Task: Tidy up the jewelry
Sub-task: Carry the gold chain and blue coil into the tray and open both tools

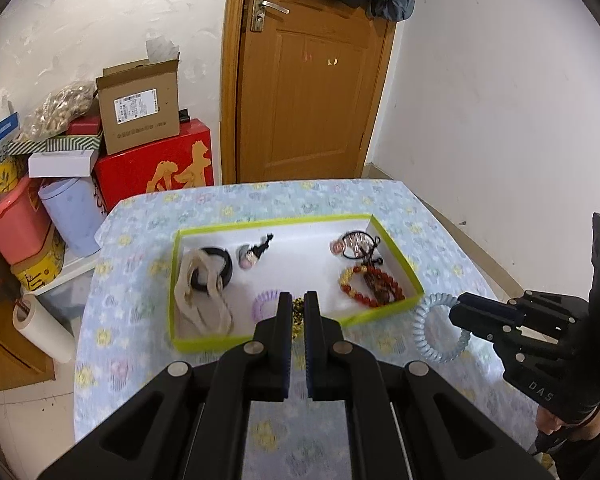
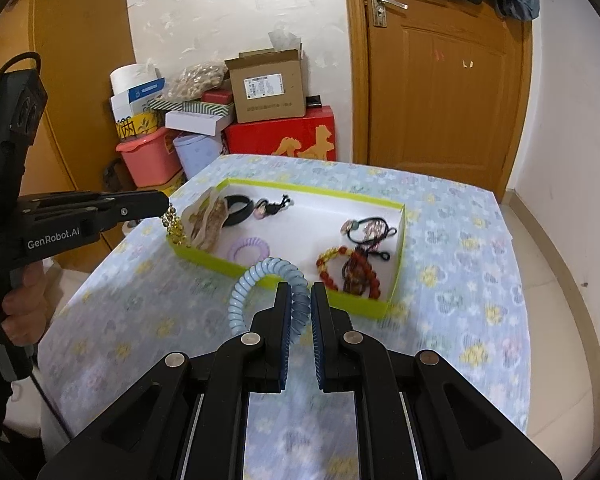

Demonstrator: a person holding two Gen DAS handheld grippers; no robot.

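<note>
A white tray with a lime-green rim [image 1: 276,222] [image 2: 316,192] lies on the flowered tablecloth. It holds a black bangle [image 1: 220,264], a cream chain necklace [image 1: 204,304], a purple coil tie [image 1: 264,304], a red bead bracelet [image 1: 374,288] and black hair ties with charms [image 1: 356,246]. My left gripper [image 1: 298,298] [image 2: 166,200] is shut on a gold bead chain [image 1: 298,314] [image 2: 175,228] that dangles above the tray's near-left corner. My right gripper [image 2: 301,290] [image 1: 456,312] is shut on a light-blue coil hair tie [image 2: 260,270] [image 1: 420,328], held just outside the tray's near rim.
Stacked boxes [image 1: 140,116], a red carton [image 1: 160,168] and plastic buckets [image 1: 16,220] crowd the floor left of the table. A wooden door [image 1: 308,92] stands behind it. The table's right edge [image 2: 512,264] drops to tiled floor by a white wall.
</note>
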